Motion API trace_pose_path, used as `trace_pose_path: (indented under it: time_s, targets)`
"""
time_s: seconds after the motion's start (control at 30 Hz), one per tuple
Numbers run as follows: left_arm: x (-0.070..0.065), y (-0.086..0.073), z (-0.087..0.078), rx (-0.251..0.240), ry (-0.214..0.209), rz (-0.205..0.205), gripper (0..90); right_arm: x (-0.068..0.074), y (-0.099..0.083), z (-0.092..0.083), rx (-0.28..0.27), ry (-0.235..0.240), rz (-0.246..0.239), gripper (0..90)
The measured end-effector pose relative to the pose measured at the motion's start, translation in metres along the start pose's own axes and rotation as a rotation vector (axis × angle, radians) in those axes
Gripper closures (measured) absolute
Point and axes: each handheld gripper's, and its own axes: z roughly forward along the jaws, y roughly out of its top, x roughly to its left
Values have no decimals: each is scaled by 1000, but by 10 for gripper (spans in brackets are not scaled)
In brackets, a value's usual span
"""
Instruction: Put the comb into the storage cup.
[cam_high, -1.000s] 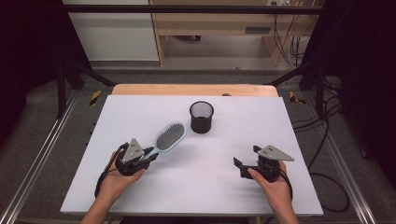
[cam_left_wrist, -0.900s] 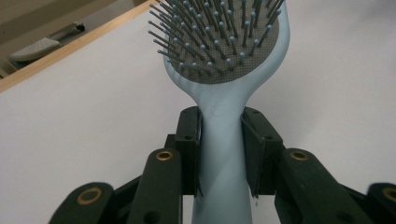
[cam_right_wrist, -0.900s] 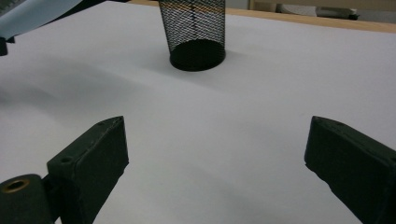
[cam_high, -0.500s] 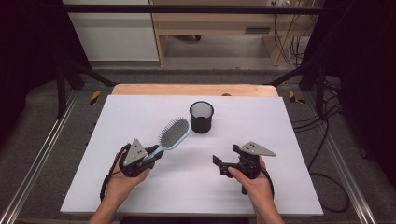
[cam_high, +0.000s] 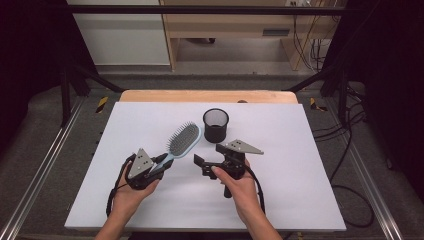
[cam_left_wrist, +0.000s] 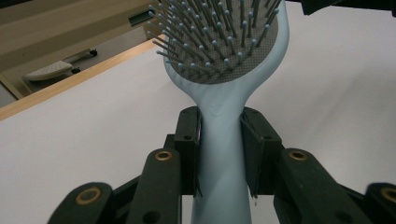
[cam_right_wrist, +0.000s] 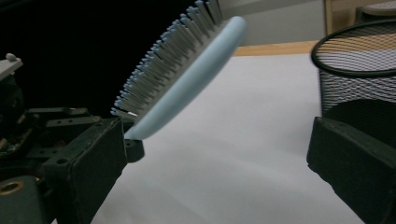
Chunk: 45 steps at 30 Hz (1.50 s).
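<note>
Setting: white tabletop (cam_high: 300, 190) on a wooden bench, dark curtains to both sides, a pale cabinet and cables on the floor behind.
Hairbrush: one light-blue paddle hairbrush (cam_high: 181, 141), held off the tabletop, bristles up, head pointing away from the person and towards the cup.
Left claw: the left claw (cam_high: 162, 165) is clamped on the brush handle; in the left gripper view its two pads press either side of the handle just below the head (cam_left_wrist: 223, 51).
Right claw: the right claw (cam_high: 201, 166) stands wide and holds nothing, just beside the brush; in the right gripper view the brush head (cam_right_wrist: 187, 74) lies between its spread jaws, untouched.
Cup: one black wire-mesh pen cup (cam_high: 215, 125), upright and, as far as I can see, empty, just beyond the brush head.
Step in hand: looks to me like a hand-over, or a steadying second grip, before the brush goes into the cup.
Next move: the right claw would need to line up on the brush and close before the left lets go.
Count: one brush, one cup, two claws.
</note>
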Motion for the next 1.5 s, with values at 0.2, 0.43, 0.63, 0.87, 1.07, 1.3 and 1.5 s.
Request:
trace_pose_path:
  time_s: [0.2,0.43,0.63,0.87,1.07,1.3,1.5]
  targets:
    - [-4,1,1,-13,0,14,697,10,1,13,9,34,12,51]
    - [-9,2,2,-27,-7,24,697,20,6,26,14,69,42,46]
    - [-13,3,1,-35,-10,43,697,26,14,34,0,77,60,53]
    - [-14,4,1,-40,-9,50,697,27,20,41,11,64,77,71]
    - [-16,4,1,-41,-4,54,697,23,22,47,13,68,133,97]
    - [-16,4,2,-40,3,61,697,20,24,51,20,76,176,132]
    - [-16,3,2,-41,5,59,697,19,24,52,23,81,202,182]
